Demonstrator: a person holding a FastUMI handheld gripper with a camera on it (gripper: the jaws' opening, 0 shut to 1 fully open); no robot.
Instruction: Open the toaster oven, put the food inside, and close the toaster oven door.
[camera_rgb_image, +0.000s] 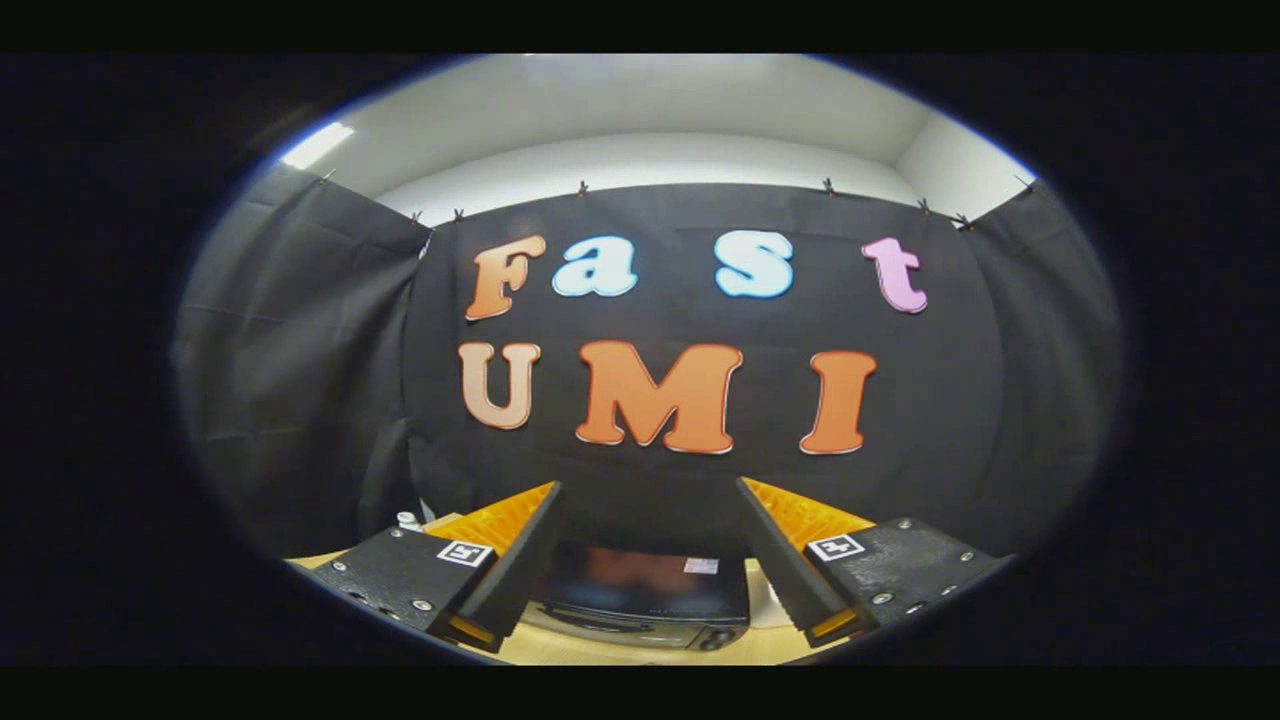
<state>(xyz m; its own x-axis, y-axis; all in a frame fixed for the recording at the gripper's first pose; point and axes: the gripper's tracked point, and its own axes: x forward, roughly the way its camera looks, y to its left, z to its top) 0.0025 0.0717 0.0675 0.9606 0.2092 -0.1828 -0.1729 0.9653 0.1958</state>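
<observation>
My gripper (648, 490) is held high and open, with nothing between its two fingers (520, 560). Below and beyond the gap between them sits the toaster oven (640, 595), a dark box with a shiny top and a small sticker. I see its upper front with a handle bar and a knob at the right; the door looks shut. The oven stands on a light wooden table (600, 650). No food is visible from this height.
A small white bottle top (408, 520) peeks out past the left finger, near the table's back. Black cloth walls close the booth behind and to both sides, with a white wall and ceiling above them.
</observation>
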